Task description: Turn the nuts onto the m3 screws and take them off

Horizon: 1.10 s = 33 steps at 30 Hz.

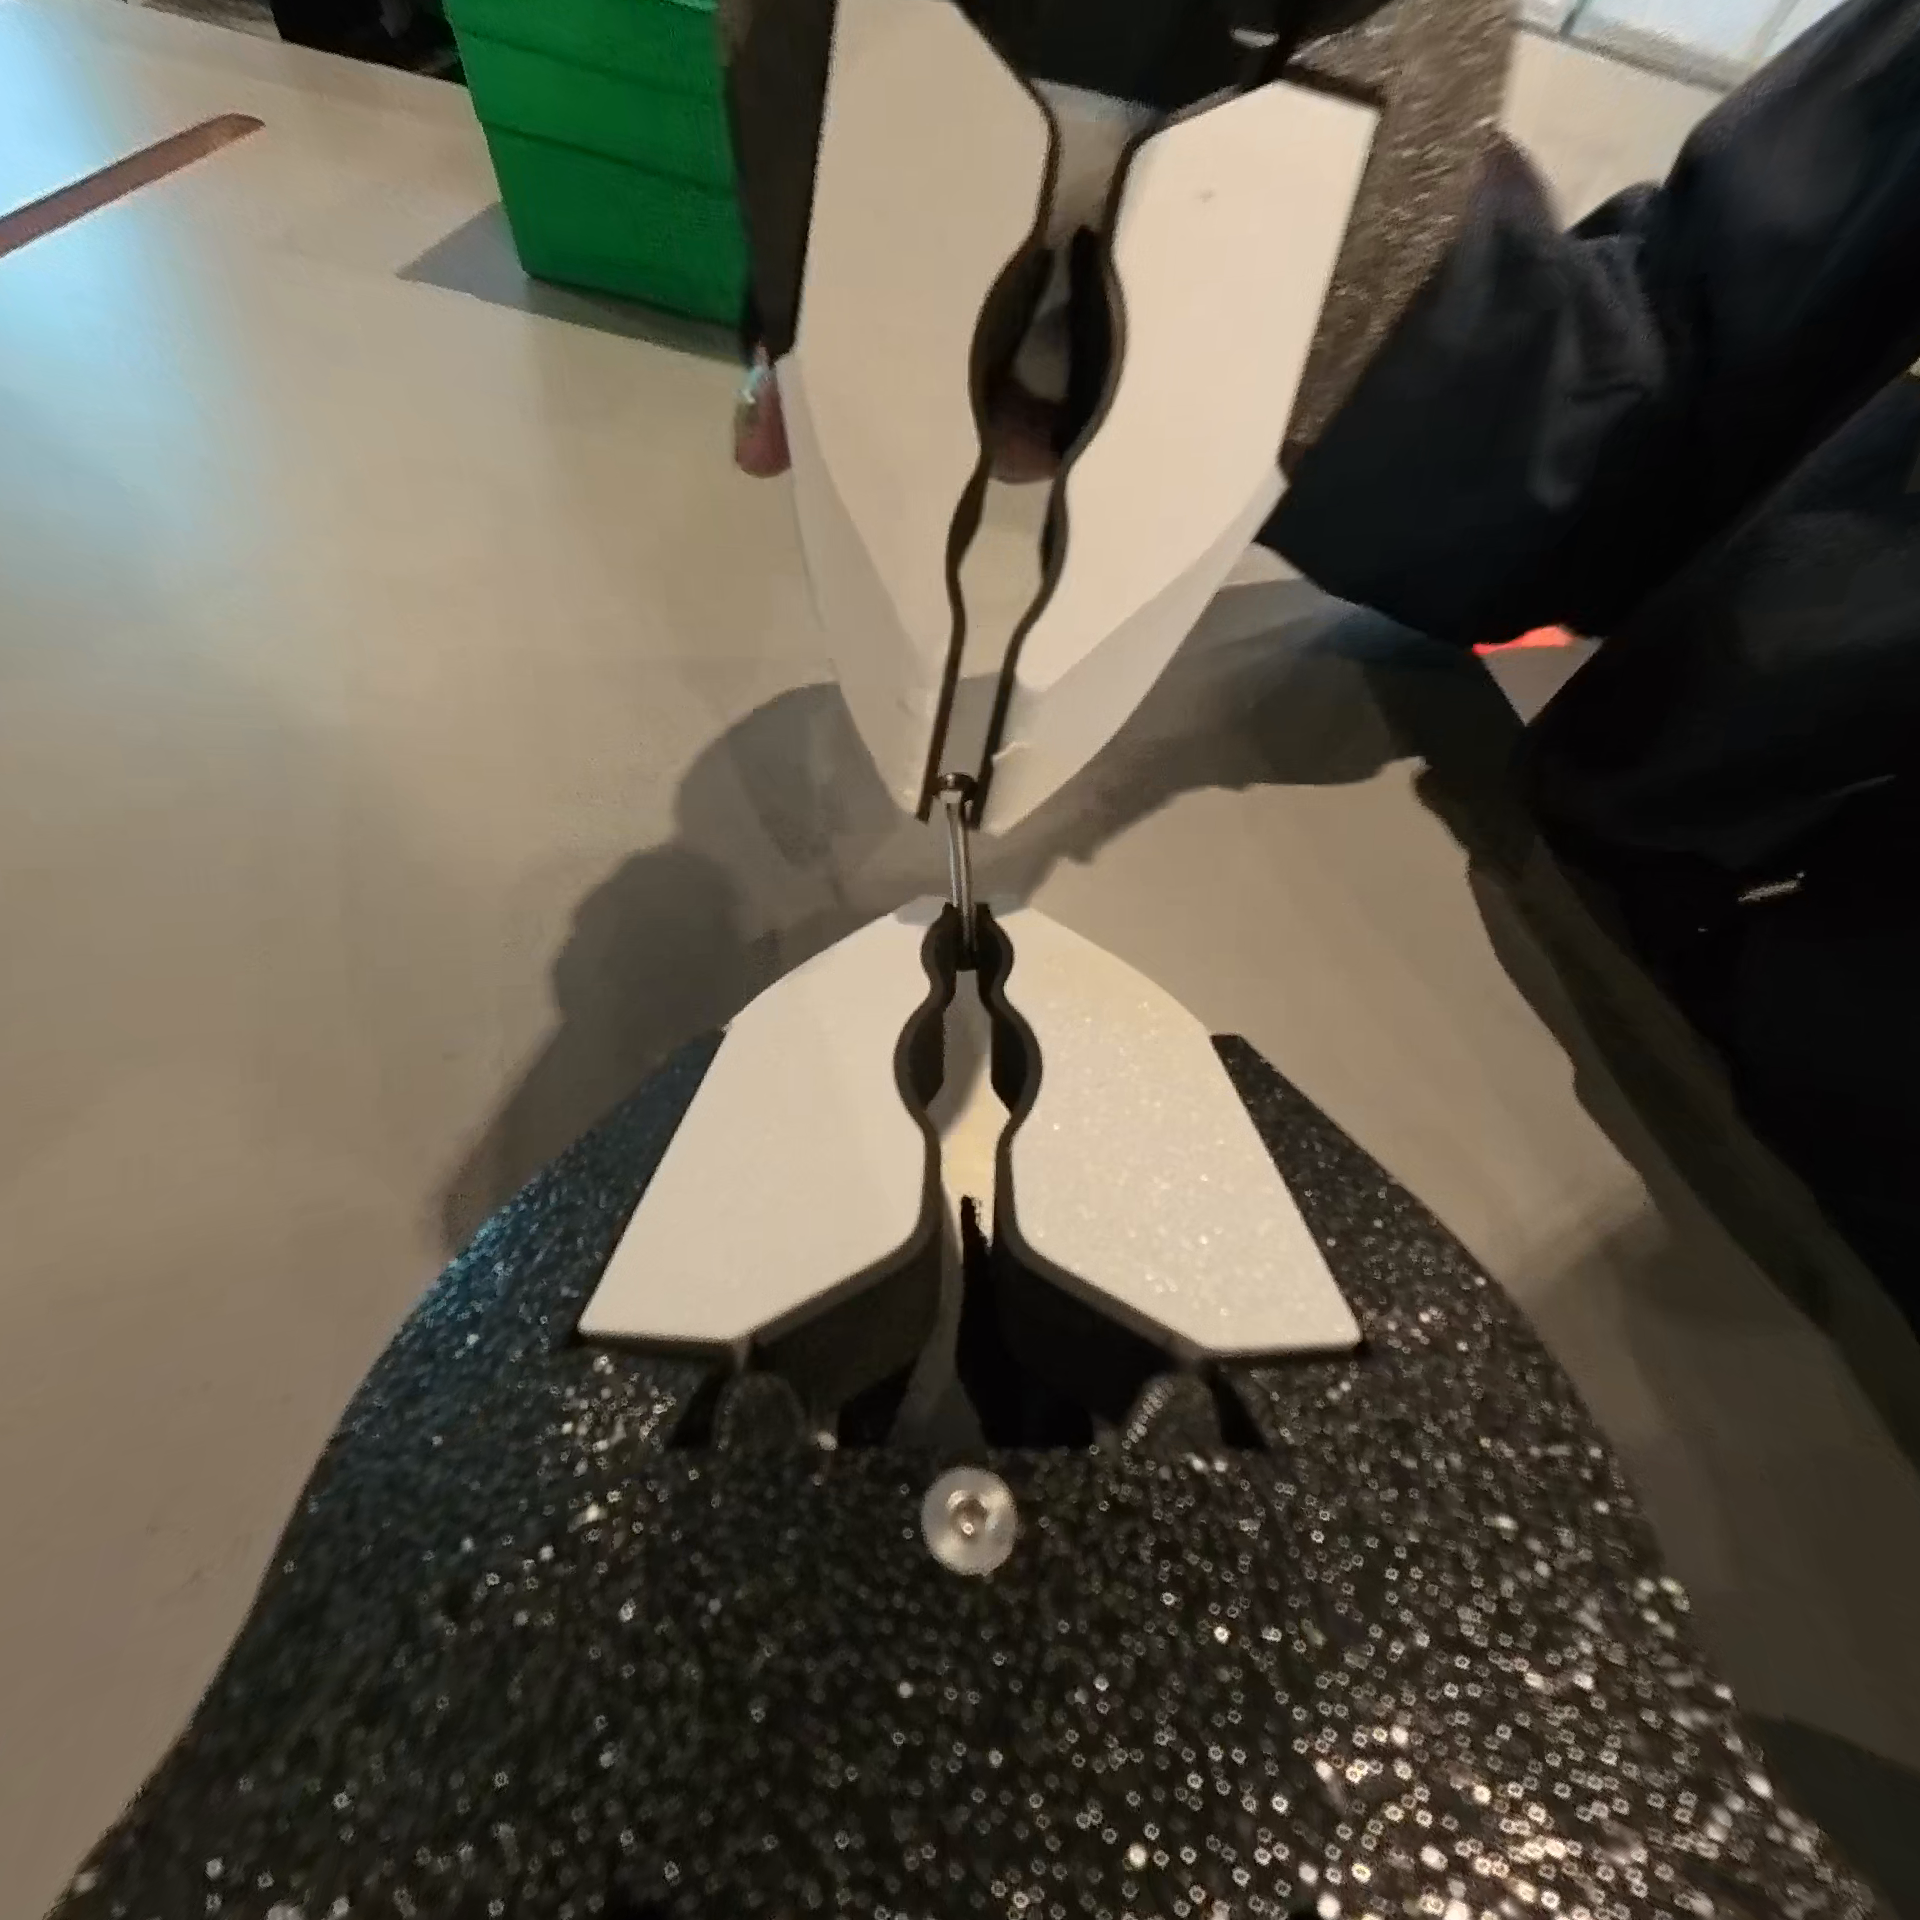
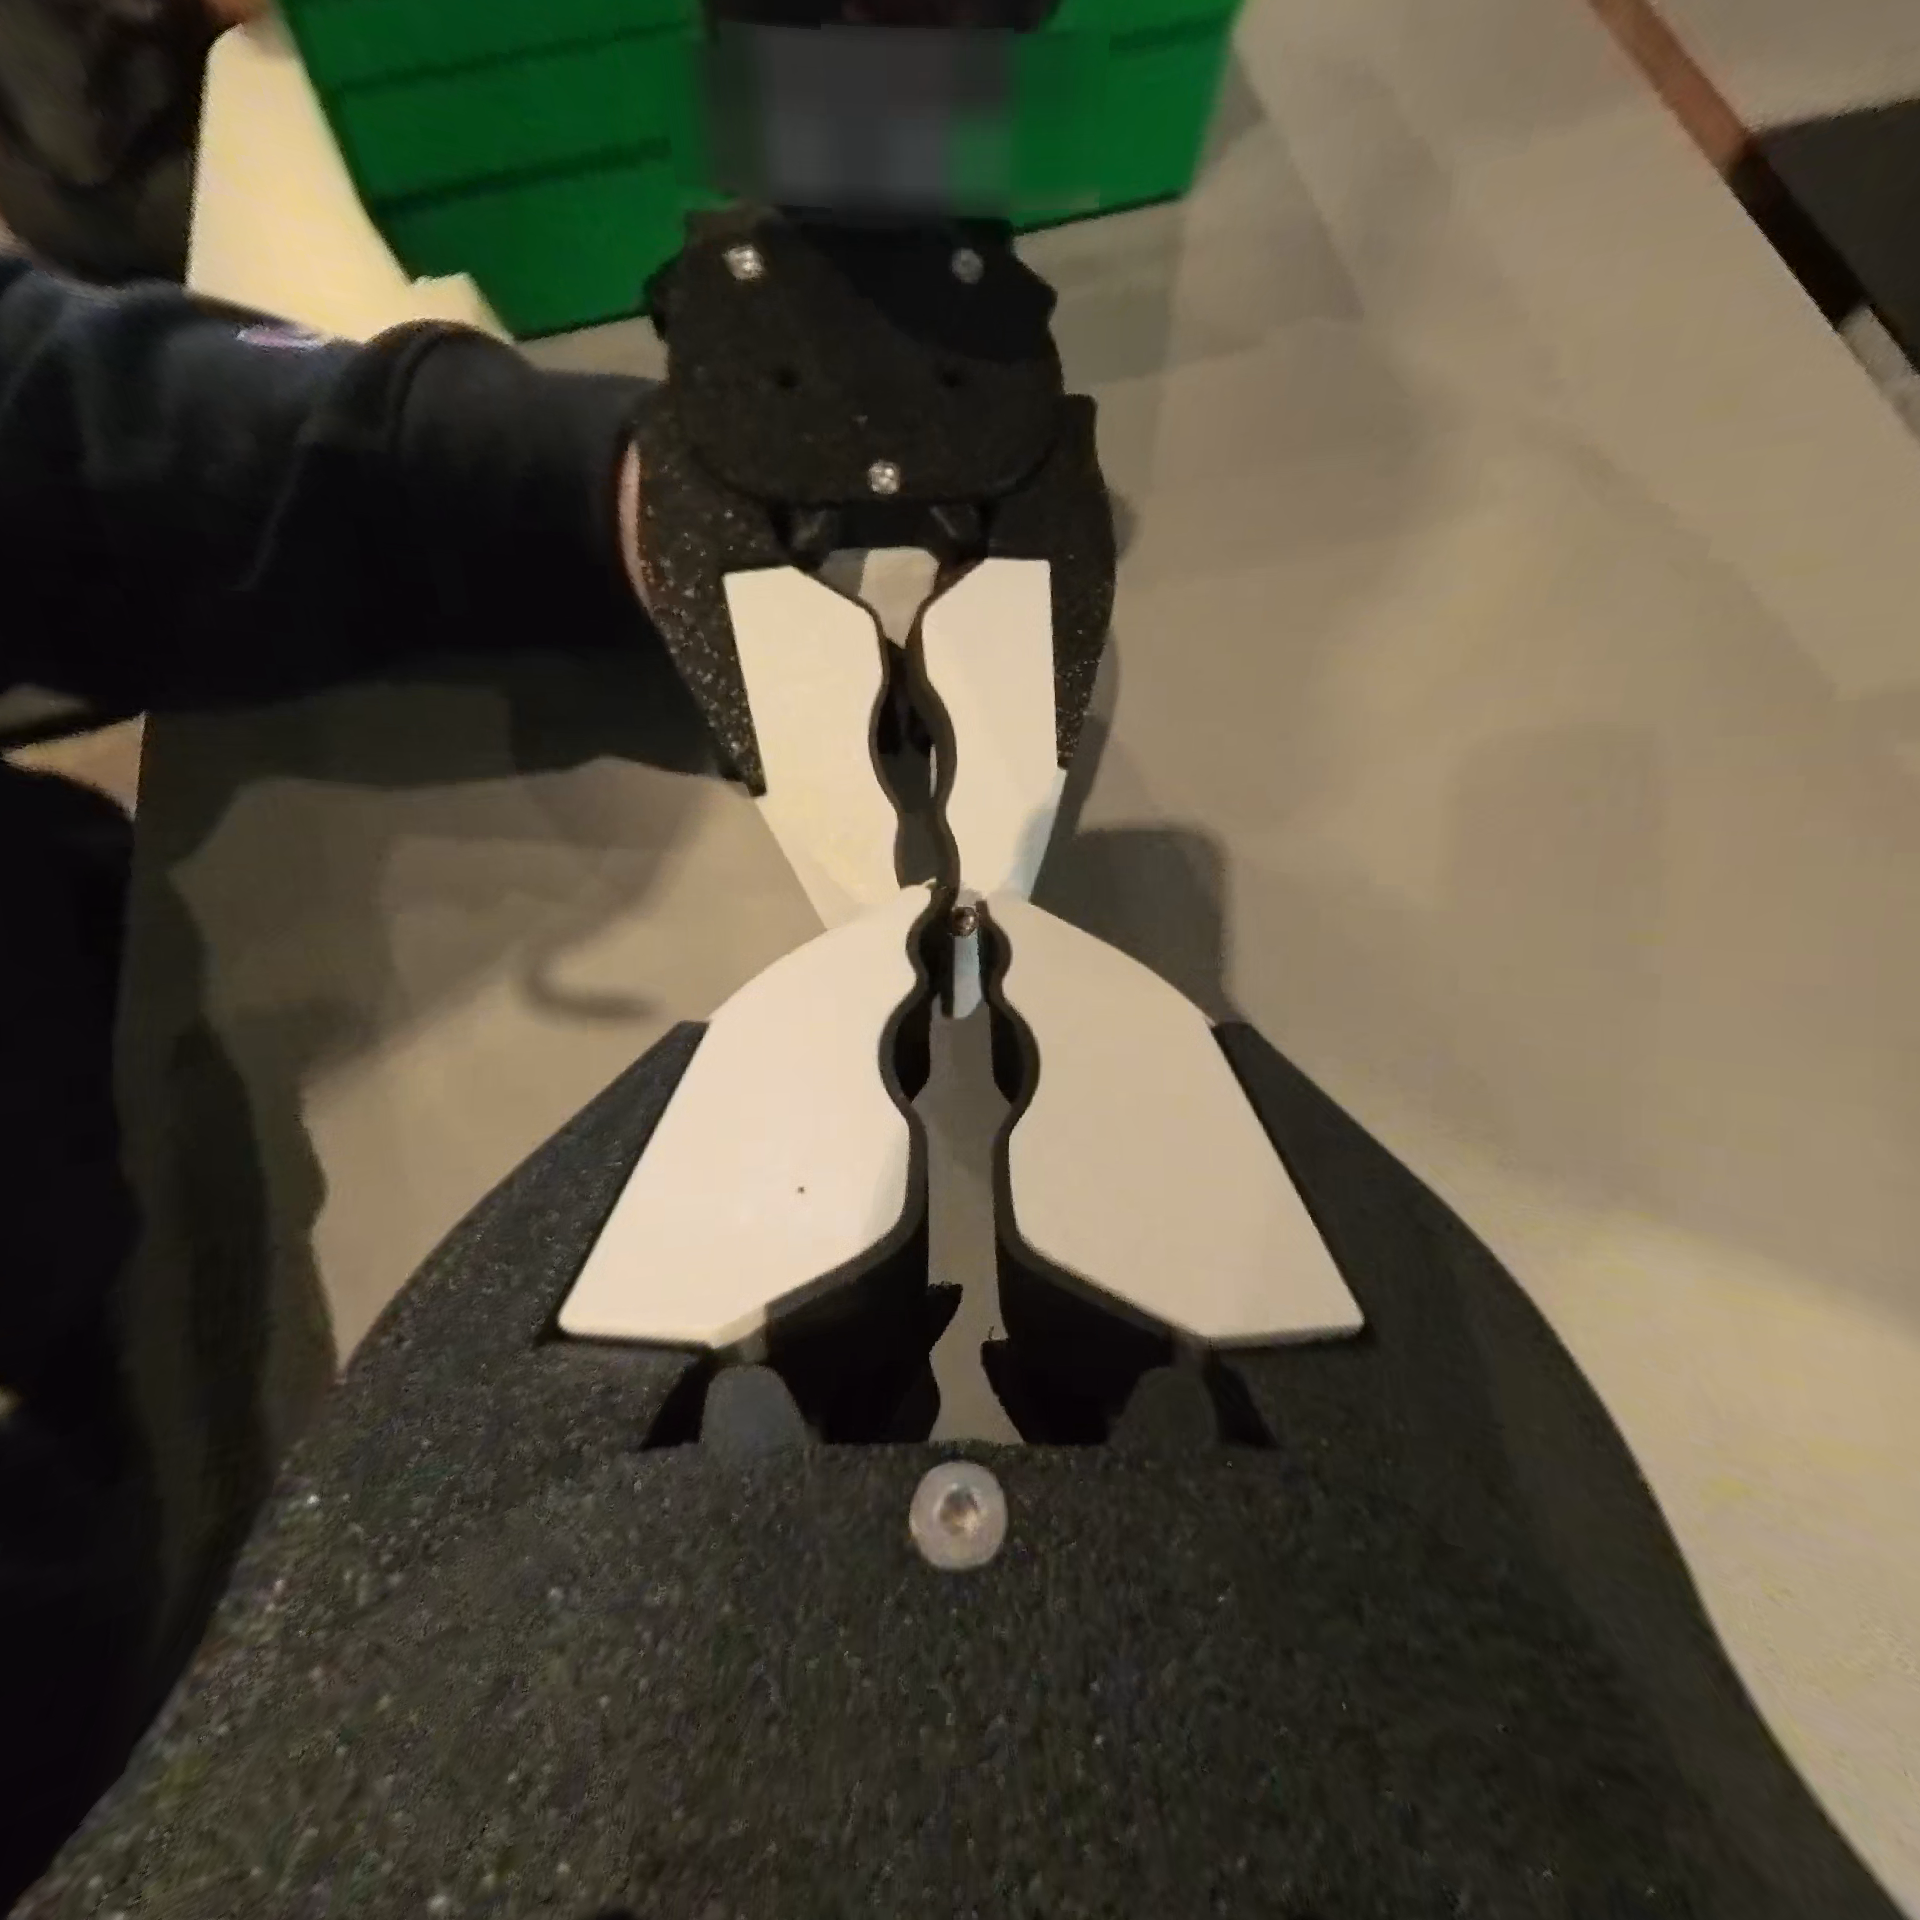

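The left gripper (image 1: 964, 925) has its jaws clamped on the lower end of a thin metal screw (image 1: 961, 860), which runs straight out from the tips toward the opposing gripper. The right gripper (image 1: 956, 795) meets it tip to tip, jaws closed on the small dark nut (image 1: 952, 781) at the screw's far end. Both hang just above the pale counter (image 1: 312, 727). A green box (image 1: 613, 166) stands well beyond the jaws, and a dark sleeve (image 1: 1558, 416) reaches in behind the right gripper.
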Tool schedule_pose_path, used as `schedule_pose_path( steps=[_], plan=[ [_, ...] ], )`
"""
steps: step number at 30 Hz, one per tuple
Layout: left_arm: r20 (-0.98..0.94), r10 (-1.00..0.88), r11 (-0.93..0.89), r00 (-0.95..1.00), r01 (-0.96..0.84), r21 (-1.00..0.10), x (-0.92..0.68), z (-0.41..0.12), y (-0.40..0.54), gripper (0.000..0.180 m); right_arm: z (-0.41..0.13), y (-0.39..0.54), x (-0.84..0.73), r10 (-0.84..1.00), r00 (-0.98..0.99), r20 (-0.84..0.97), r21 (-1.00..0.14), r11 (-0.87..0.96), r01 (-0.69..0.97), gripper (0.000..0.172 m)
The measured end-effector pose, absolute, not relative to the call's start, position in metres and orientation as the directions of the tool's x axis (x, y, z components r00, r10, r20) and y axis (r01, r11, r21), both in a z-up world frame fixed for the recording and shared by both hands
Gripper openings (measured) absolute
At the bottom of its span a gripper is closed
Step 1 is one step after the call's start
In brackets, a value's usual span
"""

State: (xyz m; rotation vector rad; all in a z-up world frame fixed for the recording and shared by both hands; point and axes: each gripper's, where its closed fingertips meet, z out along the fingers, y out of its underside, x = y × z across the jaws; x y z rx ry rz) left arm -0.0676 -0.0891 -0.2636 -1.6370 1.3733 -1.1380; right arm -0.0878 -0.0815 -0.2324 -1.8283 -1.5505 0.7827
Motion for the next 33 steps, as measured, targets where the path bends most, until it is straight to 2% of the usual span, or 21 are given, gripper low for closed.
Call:
schedule_pose_path(
  steps=[1, 4, 6, 10, 20, 22, 26, 33],
  plan=[
    [0.176, -0.983, -0.181, 0.048, -0.37, -0.911, -0.067, -0.265, -0.09, 0.003, -0.233, -0.081, -0.086, 0.985, 0.168, -0.04, -0.766, -0.138, 0.628, 0.006],
    [0.177, -0.983, -0.182, 0.049, -0.366, -0.913, -0.067, -0.264, -0.09, 0.003, -0.218, -0.072, -0.078, 0.977, 0.204, 0.057, -0.816, -0.072, 0.573, 0.027],
    [0.179, -0.983, -0.184, 0.049, -0.36, -0.915, -0.068, -0.263, -0.089, 0.003, -0.209, -0.078, -0.076, 0.986, 0.169, 0.008, -0.844, -0.084, 0.53, 0.029],
    [0.177, -0.983, -0.181, 0.047, -0.367, -0.912, -0.067, -0.264, -0.09, 0.003, -0.215, -0.076, -0.074, 0.987, 0.157, 0.036, -0.821, -0.06, 0.567, 0.029],
    [0.181, -0.982, -0.185, 0.046, -0.361, -0.914, -0.068, -0.263, -0.09, 0.002, -0.21, -0.068, -0.077, 0.98, 0.2, 0.011, -0.865, -0.091, 0.494, 0.025],
    [0.183, -0.982, -0.187, 0.045, -0.358, -0.915, -0.068, -0.263, -0.09, 0.003, -0.201, -0.063, -0.075, 0.974, 0.225, -0.035, -0.898, -0.129, 0.421, 0.023],
    [0.186, -0.982, -0.19, 0.045, -0.349, -0.918, -0.069, -0.262, -0.089, 0.003, -0.182, -0.061, -0.068, 0.939, 0.159, -0.304, -0.925, -0.331, 0.186, 0.023],
    [0.185, -0.982, -0.189, 0.045, -0.353, -0.916, -0.069, -0.262, -0.09, 0.003, -0.194, -0.054, -0.061, 0.933, 0.22, -0.284, -0.928, -0.325, 0.182, 0.024]
  ],
)
